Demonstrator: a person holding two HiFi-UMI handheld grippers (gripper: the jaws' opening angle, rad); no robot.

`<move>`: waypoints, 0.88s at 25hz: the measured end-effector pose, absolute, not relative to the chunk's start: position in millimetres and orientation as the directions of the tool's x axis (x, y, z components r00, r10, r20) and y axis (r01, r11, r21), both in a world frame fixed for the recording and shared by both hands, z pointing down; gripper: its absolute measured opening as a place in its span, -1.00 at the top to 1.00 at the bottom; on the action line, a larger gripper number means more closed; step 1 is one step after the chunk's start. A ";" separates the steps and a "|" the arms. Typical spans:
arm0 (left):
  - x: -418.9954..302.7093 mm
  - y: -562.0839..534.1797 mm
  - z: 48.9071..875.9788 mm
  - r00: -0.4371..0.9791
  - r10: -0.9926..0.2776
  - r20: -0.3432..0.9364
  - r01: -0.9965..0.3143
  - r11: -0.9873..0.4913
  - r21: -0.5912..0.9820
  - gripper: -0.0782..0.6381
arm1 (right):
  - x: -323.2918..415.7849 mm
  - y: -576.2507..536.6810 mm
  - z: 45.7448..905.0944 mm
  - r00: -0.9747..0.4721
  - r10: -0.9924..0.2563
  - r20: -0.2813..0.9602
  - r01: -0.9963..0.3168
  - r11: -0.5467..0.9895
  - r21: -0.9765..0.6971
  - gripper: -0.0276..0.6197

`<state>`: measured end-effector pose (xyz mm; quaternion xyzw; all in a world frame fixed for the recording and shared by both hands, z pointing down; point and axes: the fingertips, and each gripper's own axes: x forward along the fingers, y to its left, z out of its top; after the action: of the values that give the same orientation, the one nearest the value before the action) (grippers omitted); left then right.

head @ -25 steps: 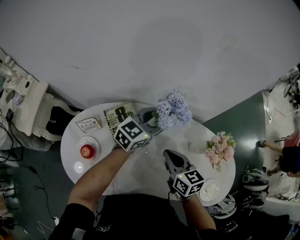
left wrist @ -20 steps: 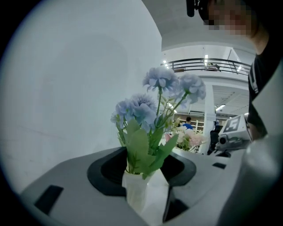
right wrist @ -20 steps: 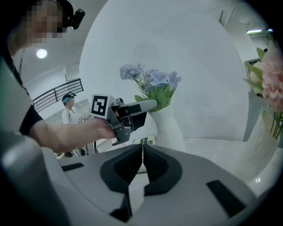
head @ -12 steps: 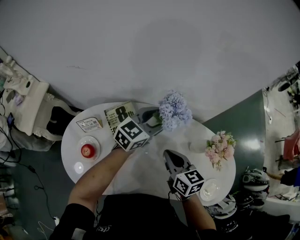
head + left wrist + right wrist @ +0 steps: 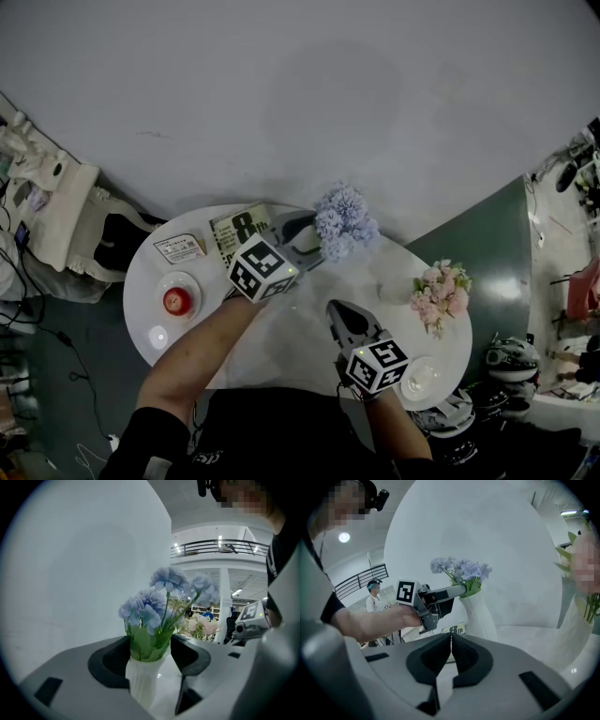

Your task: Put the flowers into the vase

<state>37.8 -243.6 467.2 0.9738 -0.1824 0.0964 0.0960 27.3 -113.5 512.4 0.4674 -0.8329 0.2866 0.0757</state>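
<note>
- Two grippers are over the round white table (image 5: 281, 352): your left gripper (image 5: 150, 649) reaches to the far side, and your right gripper (image 5: 451, 654) hangs at the near edge.
- Your left jaws have just been opening. They now stand apart on either side of the green leaves (image 5: 146, 643) at the mouth of the white vase (image 5: 142, 681). One side may be brushing the leaves, but that is hard to tell.
- The blue flowers (image 5: 157, 604) stand upright in that vase, on the table's far side.
- Your right jaws are pressed together with nothing between them.
- Pink flowers (image 5: 441, 292) stand at the table's right edge, and an apple (image 5: 173, 302) on a saucer (image 5: 192, 284) sits at its left.
</note>
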 end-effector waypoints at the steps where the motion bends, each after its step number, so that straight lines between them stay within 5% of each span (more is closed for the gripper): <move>1: 37.4 -243.4 467.5 0.914 -0.338 0.224 -0.375 -0.914 0.153 0.06 | 27.4 -113.0 512.3 -0.551 -0.736 0.394 -0.822 0.398 -0.406 0.83; 22: 11.4 -232.0 460.9 0.894 -0.389 0.224 -0.424 -0.895 0.139 -0.10 | 10.6 -90.7 504.0 -0.544 -0.743 0.390 -0.829 0.404 -0.386 0.83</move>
<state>11.4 -232.0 460.9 0.9686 -0.2099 0.0957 0.0924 10.6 -90.7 504.0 0.4710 -0.8343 0.2756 0.0781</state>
